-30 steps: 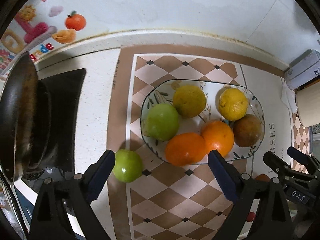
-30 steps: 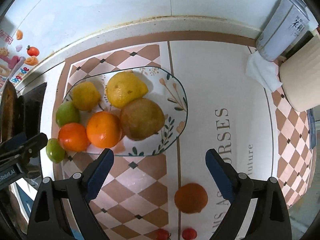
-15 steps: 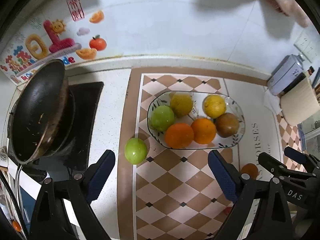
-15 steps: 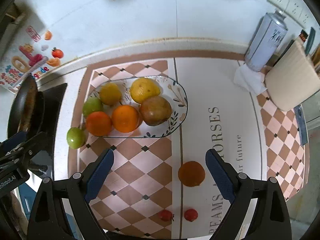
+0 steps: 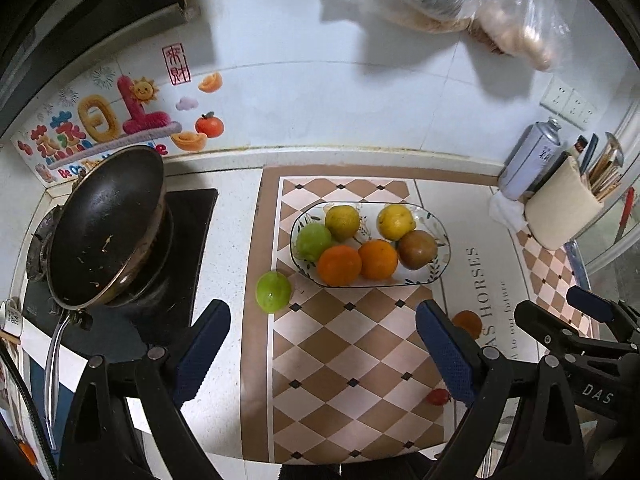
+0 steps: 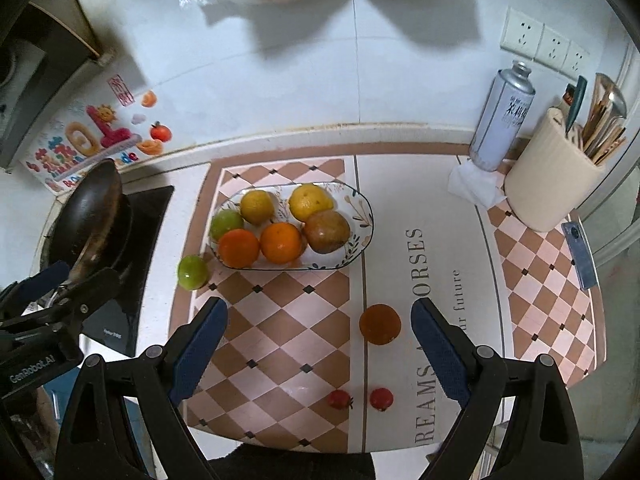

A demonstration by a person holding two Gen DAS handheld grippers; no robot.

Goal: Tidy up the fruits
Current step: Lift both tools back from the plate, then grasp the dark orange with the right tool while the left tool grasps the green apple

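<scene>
Blue rubber pads line our two tongs, and both stand wide open with nothing between the fingers. Our left gripper (image 5: 322,338) is held above the checkered mat (image 5: 340,360), and our right gripper (image 6: 318,338) is held above the same mat, a little more to the right. A loose orange (image 6: 379,324) lies on the mat near the right finger of the right gripper, apart from it. Two small red fruits (image 6: 341,399) lie closer to the front edge. A green apple (image 5: 273,291) lies alone just beside the left end of the oval plate (image 5: 438,264). On this plate we see six fruits together. Further left a dark pan (image 5: 106,224) sits on the stove.
</scene>
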